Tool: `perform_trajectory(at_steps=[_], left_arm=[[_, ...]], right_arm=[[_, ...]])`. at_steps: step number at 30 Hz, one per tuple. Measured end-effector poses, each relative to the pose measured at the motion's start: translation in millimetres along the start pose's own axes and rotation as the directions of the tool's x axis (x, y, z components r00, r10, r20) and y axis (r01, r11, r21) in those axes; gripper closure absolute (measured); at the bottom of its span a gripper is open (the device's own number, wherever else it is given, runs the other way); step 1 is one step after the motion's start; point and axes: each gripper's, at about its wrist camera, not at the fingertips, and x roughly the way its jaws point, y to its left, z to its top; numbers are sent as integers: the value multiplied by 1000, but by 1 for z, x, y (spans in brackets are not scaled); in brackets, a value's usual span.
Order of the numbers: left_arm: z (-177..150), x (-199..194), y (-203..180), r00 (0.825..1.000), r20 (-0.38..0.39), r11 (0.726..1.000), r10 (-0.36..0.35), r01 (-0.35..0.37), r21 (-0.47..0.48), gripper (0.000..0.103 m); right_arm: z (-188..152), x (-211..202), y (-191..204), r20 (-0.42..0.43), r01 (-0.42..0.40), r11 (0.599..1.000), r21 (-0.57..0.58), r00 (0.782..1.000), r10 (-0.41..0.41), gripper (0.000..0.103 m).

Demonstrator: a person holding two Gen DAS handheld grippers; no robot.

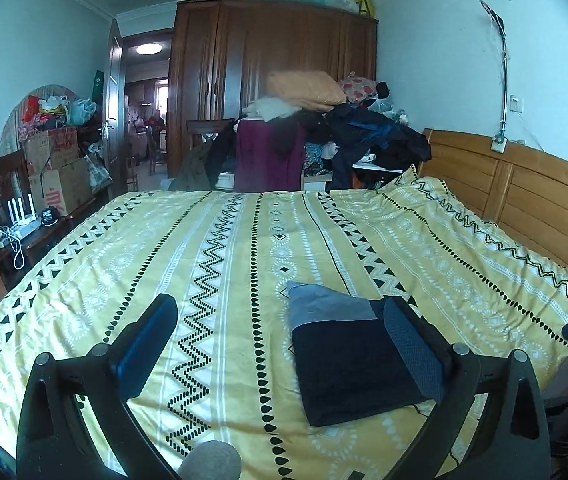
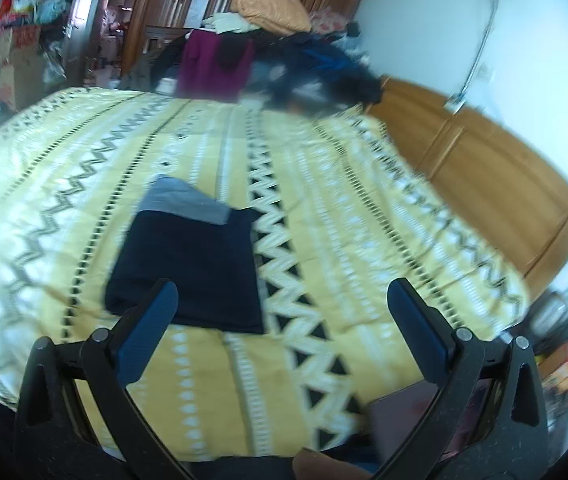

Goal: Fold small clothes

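Plainly, both sets of jaws stand wide apart and hold nothing. On the left, the left gripper (image 1: 280, 320) hangs over the bed (image 1: 224, 240), whose yellow cotton cover carries black zigzags and white diamonds. The folded garment (image 1: 348, 360), a flat, soft navy rectangle with a grey band at its far end, lies partly behind that gripper's right finger. Further right, the right gripper (image 2: 282, 300) hovers with the garment behind its left finger.
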Motion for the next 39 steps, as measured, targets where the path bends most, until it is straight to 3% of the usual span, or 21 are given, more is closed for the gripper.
perform_trajectory(at_steps=[10,16,26,31,35,39], left_arm=[[2,2,-23,1000,-2,999,-21,21,27,0],[3,0,-29,1000,2,998,-22,22,51,0],[-1,9,-28,999,-32,998,-26,28,62,0],[-4,17,-30,997,-61,996,-49,54,72,0],[-7,25,-39,996,-76,992,-54,62,106,0],[-7,32,-40,992,-100,993,-82,90,78,0]], right_arm=[[3,-3,-15,45,76,997,-5,996,-76,0],[2,-4,-15,36,46,999,0,998,-46,0],[2,7,-19,26,-148,986,72,989,147,0],[5,18,-23,24,-283,950,132,959,282,0],[9,23,-27,41,-318,935,157,948,316,0],[14,33,-31,30,-380,901,208,924,382,0]])
